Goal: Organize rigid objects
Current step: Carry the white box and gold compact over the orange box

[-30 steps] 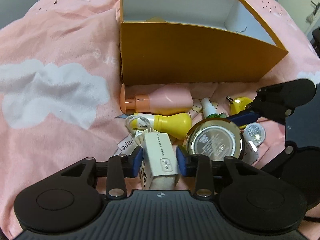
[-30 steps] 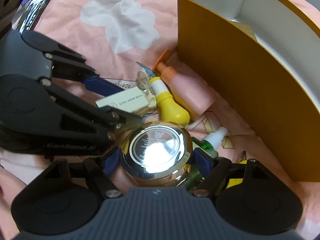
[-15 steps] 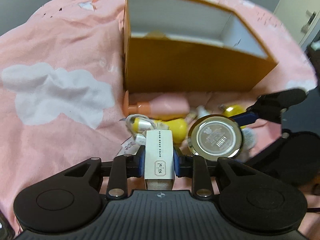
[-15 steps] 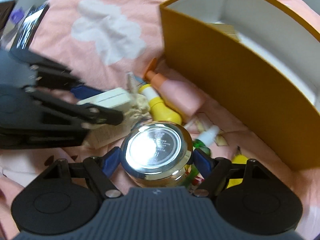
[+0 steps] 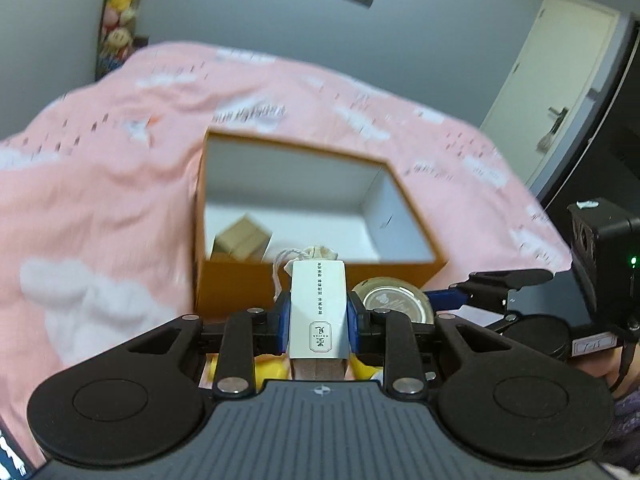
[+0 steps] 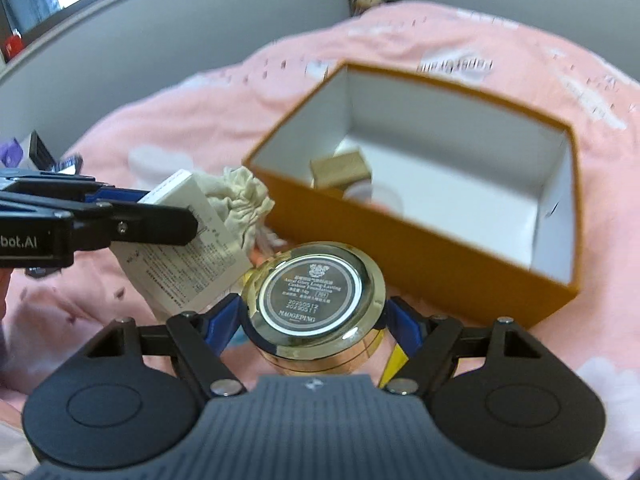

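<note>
Both loads aloft above the pink bed [image 5: 100, 200], short of the orange box [image 5: 224, 292], which lies straight ahead. Left gripper [image 5: 318, 316] clenched on the white carton [image 5: 318, 312], long axis pointing forward along the fingers toward the box (cloth pouch [image 6: 240, 200] bunched at its far end). Right gripper [image 6: 314, 320] clamped on the gold jar [image 6: 316, 300], base-label up, about as near.

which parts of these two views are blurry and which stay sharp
Left wrist view: the orange box and pink bedspread are motion-smeared, while the left gripper and its white carton are crisp. Right wrist view: same smear on the box, but the gold compact in the right gripper shows readable print.
</note>
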`<state>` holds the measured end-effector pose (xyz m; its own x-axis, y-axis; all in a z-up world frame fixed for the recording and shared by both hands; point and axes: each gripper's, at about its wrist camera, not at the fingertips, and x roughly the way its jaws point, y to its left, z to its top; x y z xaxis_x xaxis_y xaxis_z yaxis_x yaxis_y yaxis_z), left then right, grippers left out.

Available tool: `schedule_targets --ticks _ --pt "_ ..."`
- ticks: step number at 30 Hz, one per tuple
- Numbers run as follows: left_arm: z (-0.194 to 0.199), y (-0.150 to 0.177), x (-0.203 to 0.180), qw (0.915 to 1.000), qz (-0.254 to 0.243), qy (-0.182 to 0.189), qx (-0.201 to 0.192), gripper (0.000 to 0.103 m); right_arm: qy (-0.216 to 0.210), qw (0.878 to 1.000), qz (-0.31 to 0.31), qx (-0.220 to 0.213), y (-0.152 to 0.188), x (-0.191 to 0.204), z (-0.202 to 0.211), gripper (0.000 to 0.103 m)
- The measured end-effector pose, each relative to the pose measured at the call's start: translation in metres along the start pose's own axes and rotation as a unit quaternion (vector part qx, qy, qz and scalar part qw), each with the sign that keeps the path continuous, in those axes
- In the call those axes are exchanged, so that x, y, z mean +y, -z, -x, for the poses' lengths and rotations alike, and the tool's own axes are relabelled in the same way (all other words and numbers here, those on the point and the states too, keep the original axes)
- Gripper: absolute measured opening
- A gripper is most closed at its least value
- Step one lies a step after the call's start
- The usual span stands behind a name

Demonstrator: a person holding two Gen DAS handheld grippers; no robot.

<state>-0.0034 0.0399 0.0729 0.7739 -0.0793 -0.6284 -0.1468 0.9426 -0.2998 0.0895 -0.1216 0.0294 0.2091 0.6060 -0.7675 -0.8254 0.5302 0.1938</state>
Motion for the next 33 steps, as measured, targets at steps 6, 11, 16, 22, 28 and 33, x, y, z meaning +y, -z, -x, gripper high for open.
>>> schedule_targets --ticks 6,11,16,22,28,33 --pt "-0.001 -0.028 -0.01 0.999 -0.01 0.021 -0.039 0.031 0.011 0.999 0.0 -0.046 -0.023 -0.006 0.026 0.077" --pt "-0.016 -0.053 0.0 0.9978 0.006 0.041 -0.052 0.031 0.03 0.997 -0.008 -0.067 -0.042 -0.021 0.037 0.077" --pt "-0.045 -0.072 0.024 0.997 0.044 0.047 -0.044 0.031 0.029 0.997 -0.037 -0.058 -0.061 -0.048 0.03 0.077" --pt "-0.092 -0.076 0.045 0.9957 0.085 0.035 -0.012 0.031 0.05 0.996 -0.073 -0.023 -0.074 -0.078 -0.004 0.077" --pt "-0.141 -0.079 0.053 0.9917 0.116 0.054 0.009 0.031 0.056 0.995 -0.087 0.012 -0.078 -0.098 -0.042 0.077" --pt "-0.183 -0.086 0.062 0.9903 0.132 0.036 0.025 0.03 0.055 0.994 -0.085 0.032 -0.082 -0.107 -0.066 0.077"
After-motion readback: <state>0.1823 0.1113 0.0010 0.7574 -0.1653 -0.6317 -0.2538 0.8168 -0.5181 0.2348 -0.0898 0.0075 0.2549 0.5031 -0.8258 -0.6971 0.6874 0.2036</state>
